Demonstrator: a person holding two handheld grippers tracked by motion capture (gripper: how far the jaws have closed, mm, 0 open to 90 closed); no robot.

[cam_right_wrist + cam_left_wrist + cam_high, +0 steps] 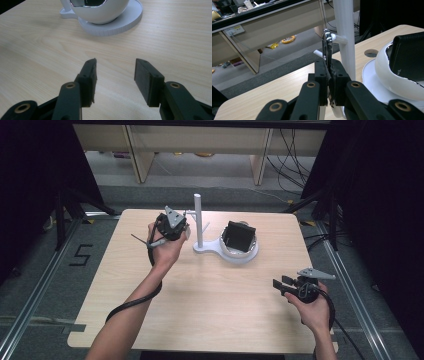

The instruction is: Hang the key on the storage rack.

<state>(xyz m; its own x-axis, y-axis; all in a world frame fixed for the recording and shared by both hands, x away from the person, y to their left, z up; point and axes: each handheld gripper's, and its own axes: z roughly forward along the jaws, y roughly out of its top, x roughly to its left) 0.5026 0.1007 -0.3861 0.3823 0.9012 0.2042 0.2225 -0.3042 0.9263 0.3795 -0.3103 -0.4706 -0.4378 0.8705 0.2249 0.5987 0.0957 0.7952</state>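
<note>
My left gripper [186,222] [329,71] is shut on a thin shiny metal ring [327,46], seen edge-on. The ring's upper end is at a short side peg [340,39] of the white stand's upright post [198,217] [344,22]; whether it touches the peg I cannot tell. To the right, the stand's base carries a white bowl [243,253] [392,80] [100,12] with a black leather-like thing [239,236] [409,55] leaning in it. My right gripper [280,285] [115,72] stands open over bare table at the front right, with nothing between its fingers.
The light wooden table [200,300] has a small round hole [371,52] near the stand. Beyond its far edge are pale wooden furniture [200,145] and loose cables [290,155] on a grey floor. Black drapes flank both sides.
</note>
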